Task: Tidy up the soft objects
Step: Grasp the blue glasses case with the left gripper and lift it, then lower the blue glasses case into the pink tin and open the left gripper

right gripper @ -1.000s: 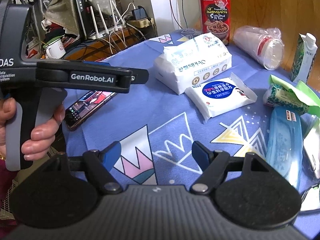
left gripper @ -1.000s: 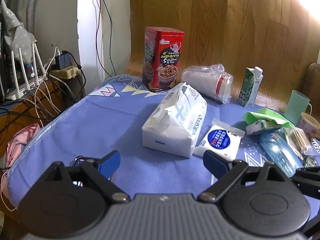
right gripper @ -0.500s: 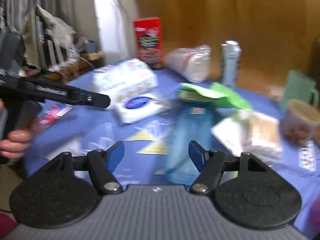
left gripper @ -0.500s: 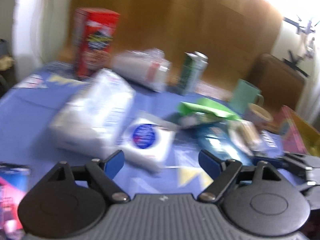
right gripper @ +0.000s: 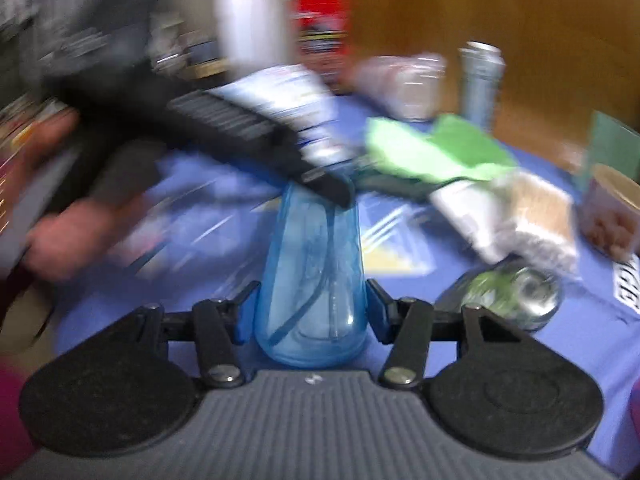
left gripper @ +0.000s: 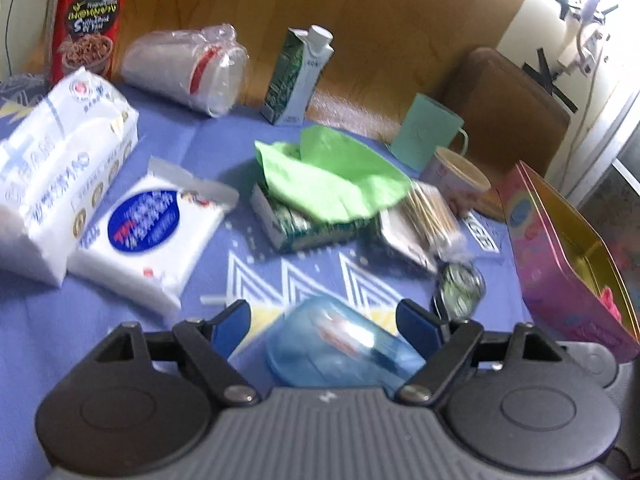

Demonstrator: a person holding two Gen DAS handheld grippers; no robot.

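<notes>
the left gripper (left gripper: 323,316) hangs low over the blue tablecloth (left gripper: 120,320), jaws spread wide, with the clear blue case (left gripper: 340,344) lying between and under its fingers. the right gripper (right gripper: 311,312) has its jaws on either side of the same blue case (right gripper: 312,272); too blurred to tell if they pinch it. further back lie the big tissue pack (left gripper: 52,184), the small wipes pack (left gripper: 148,236) touching it, and a green cloth (left gripper: 340,176) on a small box.

white tissue packs (left gripper: 60,176), flat, side by side
</notes>
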